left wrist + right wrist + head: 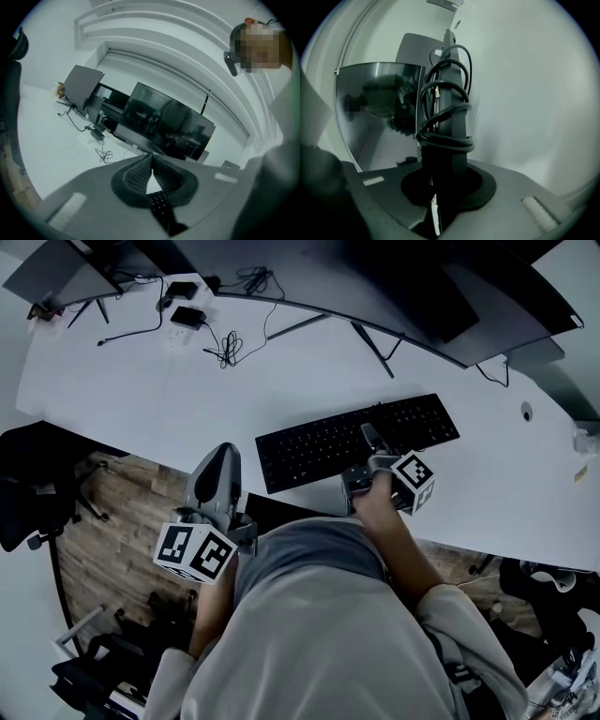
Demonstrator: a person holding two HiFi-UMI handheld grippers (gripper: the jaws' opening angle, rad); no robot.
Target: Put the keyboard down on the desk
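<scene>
A black keyboard (319, 448) lies slantwise over the white desk (131, 390), near its front edge. My right gripper (373, 439) is shut on the keyboard's near long edge, right of its middle. In the right gripper view the keyboard (451, 122) shows edge-on between the jaws of that gripper (440, 185), with a coiled black cable (443, 96) wrapped around it. Whether the keyboard rests on the desk I cannot tell. My left gripper (220, 463) hangs shut and holds nothing, off the desk's front edge left of the keyboard. Its fingertips (151, 161) meet, and a bit of keyboard (161, 206) shows below them.
A wide curved monitor (412, 287) stands on thin legs at the back of the desk. A second screen (56, 268), a power adapter (187, 317) and loose cables (228, 348) sit at the back left. A dark office chair (28, 484) stands on the wooden floor (112, 549) at the left.
</scene>
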